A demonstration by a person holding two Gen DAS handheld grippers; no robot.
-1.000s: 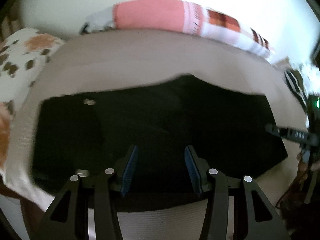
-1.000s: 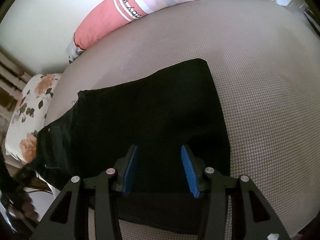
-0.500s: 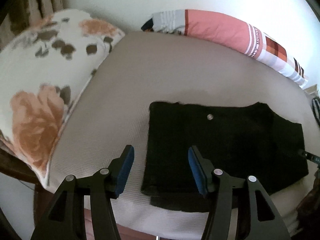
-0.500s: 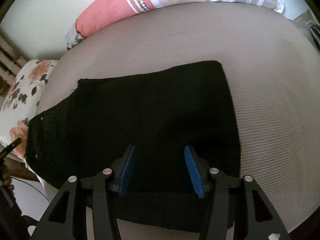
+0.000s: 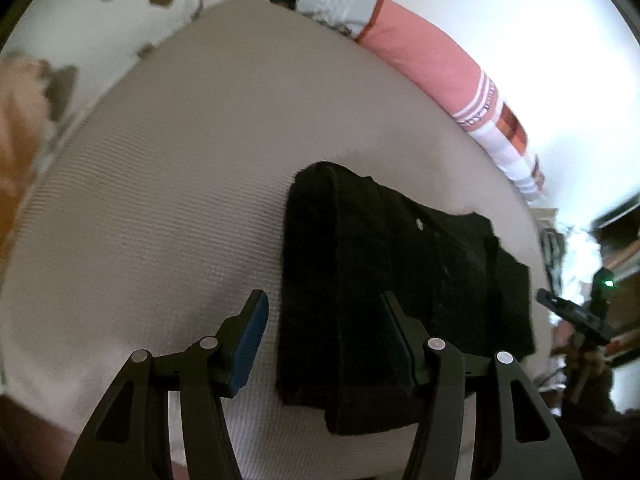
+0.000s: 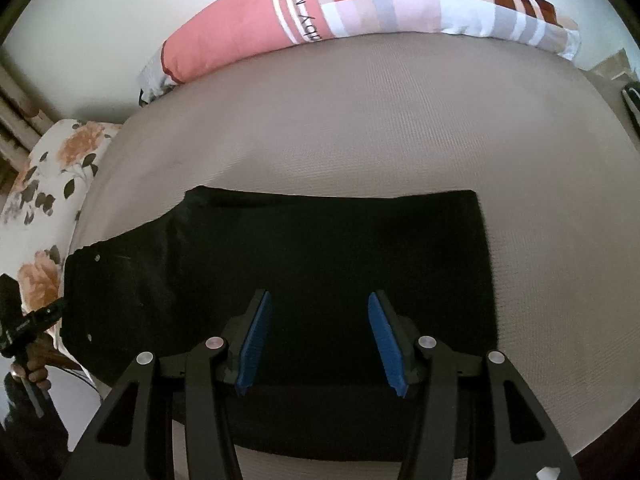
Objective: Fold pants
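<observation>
The black pants (image 6: 328, 256) lie folded flat on the beige bed (image 6: 360, 120), near its front edge. In the left wrist view the pants (image 5: 400, 272) show their left end, with a small metal button on top. My left gripper (image 5: 322, 320) is open and empty, held above the pants' left edge. My right gripper (image 6: 318, 320) is open and empty, held above the middle of the pants. The right gripper (image 5: 572, 314) also shows at the far right of the left wrist view, and the left gripper (image 6: 32, 320) at the far left of the right wrist view.
A long pink and checked bolster (image 6: 360, 8) lies along the back of the bed against the wall. A white floral pillow (image 6: 44, 184) sits at the left end. The bed's front edge runs just below the pants.
My left gripper swung left past the pants' end and back, and now looks along the pants from their left edge. My right gripper drew back a little. The pants have not moved.
</observation>
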